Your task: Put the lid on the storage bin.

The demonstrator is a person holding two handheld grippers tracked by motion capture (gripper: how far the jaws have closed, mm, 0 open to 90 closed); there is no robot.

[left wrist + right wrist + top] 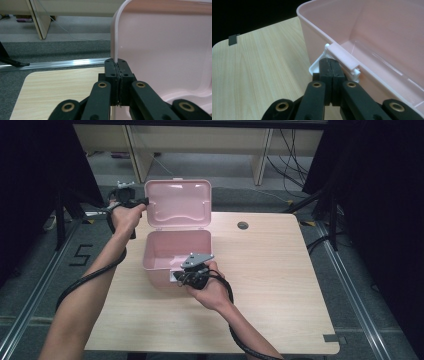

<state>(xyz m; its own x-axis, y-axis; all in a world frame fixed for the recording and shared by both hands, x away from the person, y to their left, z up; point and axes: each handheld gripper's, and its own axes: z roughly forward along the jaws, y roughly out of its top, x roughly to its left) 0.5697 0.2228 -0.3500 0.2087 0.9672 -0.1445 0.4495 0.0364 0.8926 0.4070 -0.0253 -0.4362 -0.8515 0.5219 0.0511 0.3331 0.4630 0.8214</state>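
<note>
A pink plastic box (pixel 175 252) stands open on the wooden table (pixel 270 270), its lid (pixel 177 202) raised upright at the back. My left gripper (pixel 143 202) is at the lid's left edge. In the left gripper view the left gripper (pixel 117 64) has its jaws shut on the lid's thin rim (pixel 115 37). My right gripper (pixel 181 274) is at the box's front wall. In the right gripper view the right gripper (pixel 331 62) is shut on the white latch (pixel 317 67), just under the box's front rim (pixel 342 56). The box's inside (pixel 382 45) holds nothing.
A round cable hole (pixel 243 225) lies in the tabletop behind and right of the box. A black tape mark (pixel 331 338) sits at the near right corner. Shelf legs (pixel 261 160) and cables (pixel 292 160) stand beyond the table, dark curtains at both sides.
</note>
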